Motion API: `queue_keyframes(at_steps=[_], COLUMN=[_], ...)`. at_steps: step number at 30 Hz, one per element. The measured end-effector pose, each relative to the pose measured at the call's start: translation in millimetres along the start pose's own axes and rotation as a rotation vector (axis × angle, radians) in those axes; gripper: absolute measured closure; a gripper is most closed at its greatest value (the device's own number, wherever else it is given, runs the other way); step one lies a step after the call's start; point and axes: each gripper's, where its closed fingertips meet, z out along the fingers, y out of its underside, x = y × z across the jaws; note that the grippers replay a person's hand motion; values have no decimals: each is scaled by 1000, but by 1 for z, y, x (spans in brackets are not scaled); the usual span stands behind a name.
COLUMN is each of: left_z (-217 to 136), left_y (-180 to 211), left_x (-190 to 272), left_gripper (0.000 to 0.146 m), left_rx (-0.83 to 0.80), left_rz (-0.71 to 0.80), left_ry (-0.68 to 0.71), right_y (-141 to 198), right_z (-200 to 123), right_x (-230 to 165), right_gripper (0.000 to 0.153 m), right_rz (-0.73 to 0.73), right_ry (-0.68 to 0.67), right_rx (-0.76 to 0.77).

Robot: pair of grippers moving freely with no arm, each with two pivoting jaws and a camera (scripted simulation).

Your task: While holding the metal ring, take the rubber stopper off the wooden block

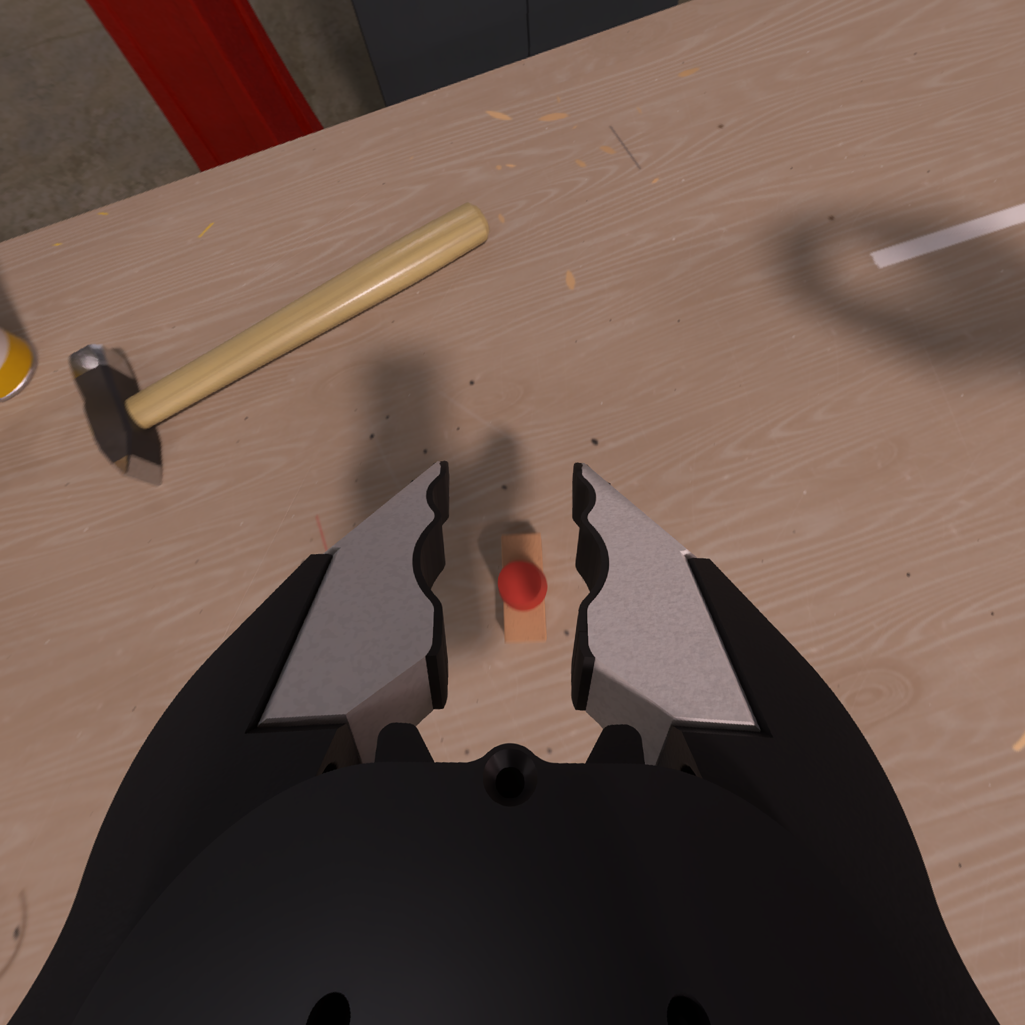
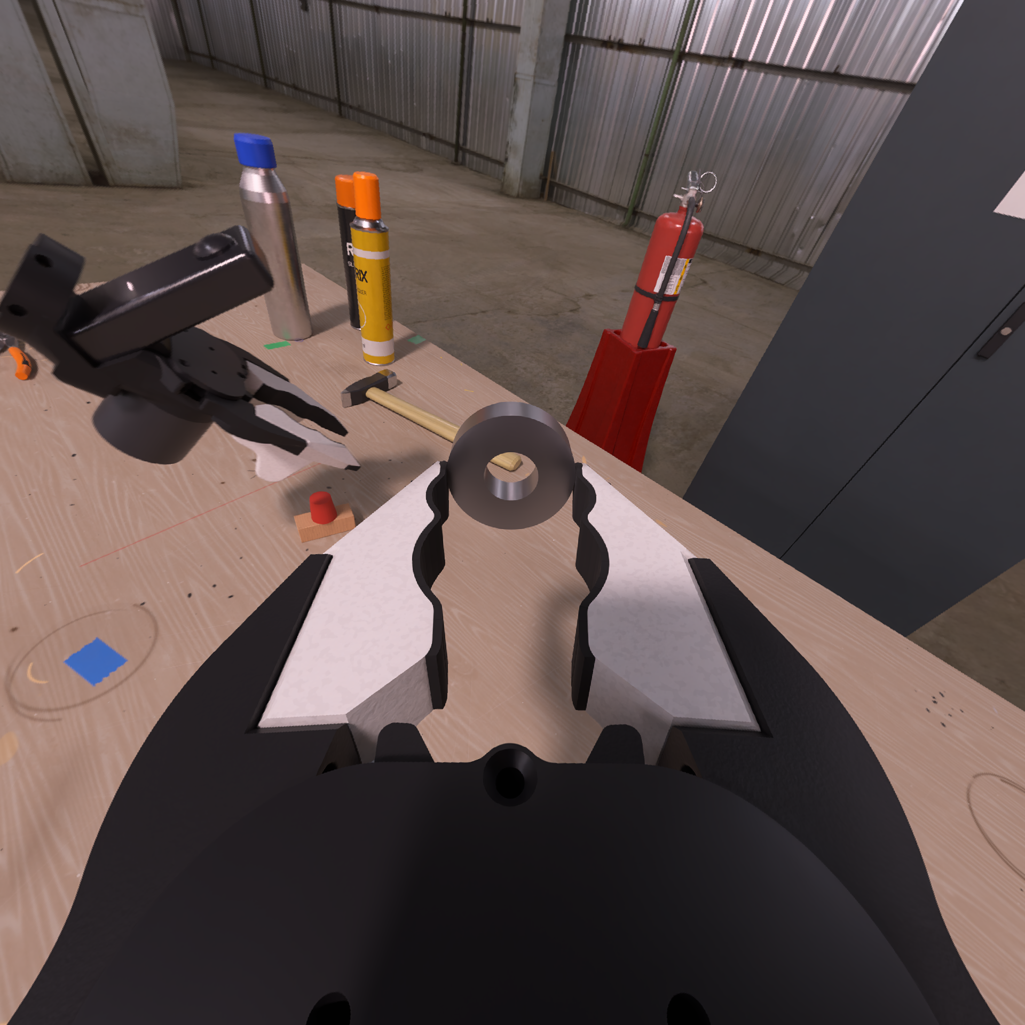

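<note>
A red rubber stopper (image 1: 521, 583) stands upright on a small wooden block (image 1: 523, 621) on the workbench. My left gripper (image 1: 510, 471) is open and hangs above them, with stopper and block showing in the gap between its fingers. In the right wrist view the stopper (image 2: 321, 507) and block (image 2: 324, 526) sit left of my fingers, and the left gripper (image 2: 346, 450) hovers above them, tilted down. My right gripper (image 2: 510, 471) is shut on a thick grey metal ring (image 2: 471, 477), held at the fingertips above the table.
A hammer (image 1: 288, 333) with a wooden handle lies at the far left of the stopper; it also shows in the right wrist view (image 2: 388, 396). Spray cans (image 2: 373, 266) and a silver bottle (image 2: 272, 238) stand near the far edge. A red fire extinguisher (image 2: 660, 288) stands beyond the table.
</note>
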Motion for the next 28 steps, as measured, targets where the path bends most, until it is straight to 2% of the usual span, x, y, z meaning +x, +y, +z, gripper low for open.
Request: queue_keyframes(at_steps=[4, 8, 12, 15, 16, 23, 28], left_z=[-16, -9, 8, 18, 19, 0, -37], left_y=[24, 51, 68, 73, 73, 60, 30], left_x=[2, 9, 0, 3, 3, 16, 33], left_gripper=[97, 97, 102, 118, 123, 123, 123], left_rx=[-76, -178, -275, -296, -295, -207, -56], left_rz=[-4, 4, 16, -30, -25, 41, -60], left_ry=[-21, -29, -103, -45, -33, 53, 211], right_y=[-2, -2, -2, -3, -3, -2, 3], right_z=[1, 3, 3, 3, 3, 9, 27], right_x=[-3, -7, -11, -13, -14, -18, -45], right_gripper=[108, 108, 108, 108, 108, 108, 108], right_rz=[-10, -22, -38, -43, -43, -45, -44], right_ry=[-4, -6, -10, -12, -16, -35, -108], right_rx=[3, -2, -5, -2, -1, -1, -14])
